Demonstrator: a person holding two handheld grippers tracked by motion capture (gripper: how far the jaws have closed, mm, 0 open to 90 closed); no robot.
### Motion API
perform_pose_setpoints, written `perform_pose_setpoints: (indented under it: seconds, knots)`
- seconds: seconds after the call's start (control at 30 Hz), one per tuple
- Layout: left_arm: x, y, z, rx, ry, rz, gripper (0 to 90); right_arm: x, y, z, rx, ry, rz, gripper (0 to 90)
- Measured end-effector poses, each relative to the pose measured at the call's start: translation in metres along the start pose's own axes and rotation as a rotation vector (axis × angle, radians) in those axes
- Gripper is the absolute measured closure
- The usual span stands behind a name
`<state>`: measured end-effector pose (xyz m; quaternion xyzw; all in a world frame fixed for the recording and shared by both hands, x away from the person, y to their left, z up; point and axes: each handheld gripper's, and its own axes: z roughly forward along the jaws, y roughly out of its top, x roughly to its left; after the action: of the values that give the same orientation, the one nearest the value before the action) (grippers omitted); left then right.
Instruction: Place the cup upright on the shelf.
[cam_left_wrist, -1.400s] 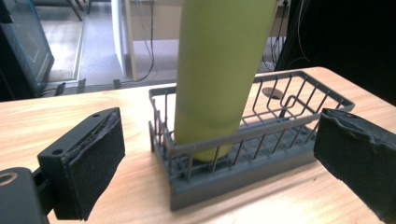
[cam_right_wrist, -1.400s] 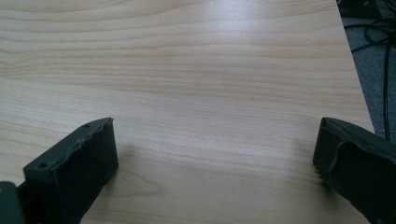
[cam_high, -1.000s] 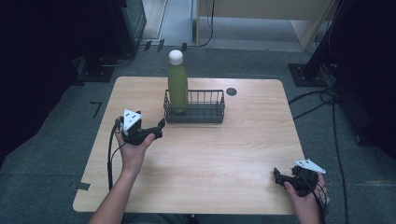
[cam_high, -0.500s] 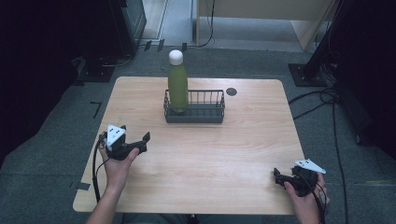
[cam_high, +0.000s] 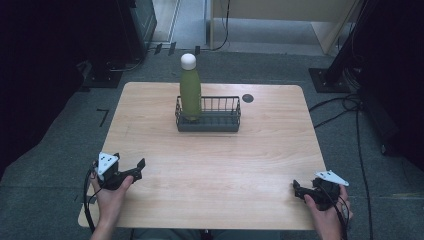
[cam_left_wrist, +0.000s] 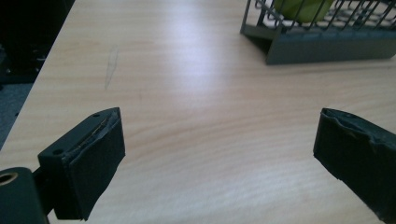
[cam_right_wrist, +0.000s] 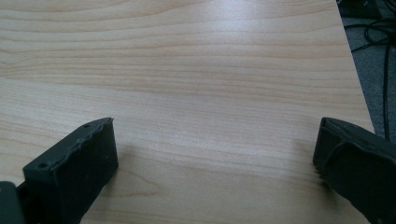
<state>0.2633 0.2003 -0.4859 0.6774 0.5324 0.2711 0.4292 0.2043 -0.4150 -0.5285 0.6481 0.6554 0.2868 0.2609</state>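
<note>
A green bottle (cam_high: 190, 92) with a white cap stands upright in the left end of a dark wire basket (cam_high: 220, 121) at the back middle of the wooden table (cam_high: 215, 165). My left gripper (cam_high: 134, 167) sits low at the table's front left, open, with nothing between its jaws. In the left gripper view (cam_left_wrist: 215, 154) the basket (cam_left_wrist: 327, 46) and the bottle's green base (cam_left_wrist: 303, 7) lie ahead at the upper right. My right gripper (cam_high: 298, 190) rests at the front right corner, open and empty; the right gripper view (cam_right_wrist: 215, 158) looks over bare wood.
A small dark round disc (cam_high: 248, 98) lies on the table just right of the basket. Cables (cam_high: 350, 107) trail over the grey floor to the right. Dark equipment stands at the back left. The table's right edge (cam_right_wrist: 355, 74) runs close to my right gripper.
My left gripper has drawn back from near the basket toward the table's front left and come down low. The right gripper has stayed put. The bottle stays in the basket.
</note>
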Motion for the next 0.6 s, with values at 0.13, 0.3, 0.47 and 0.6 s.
perform_pose_setpoints:
  seconds: [0.13, 0.3, 0.47, 0.6]
  knots:
    - [0.007, -0.011, -0.009, 0.018, 0.037, 0.023, 2.6, 0.0, 0.0, 0.0, 0.0, 0.0, 0.0, 0.0]
    - [0.025, -0.021, -0.022, 0.031, 0.086, -0.022, 2.7, 0.0, -0.001, -0.001, -0.001, -0.007, 0.004, 0.0]
    - [0.037, -0.037, -0.037, 0.067, 0.131, -0.016, 2.8, 0.0, -0.001, -0.001, 0.0, -0.011, 0.007, 0.0]
    - [0.042, -0.045, -0.04, 0.096, 0.157, 0.011, 2.8, 0.0, -0.001, -0.001, -0.001, -0.011, 0.007, 0.0]
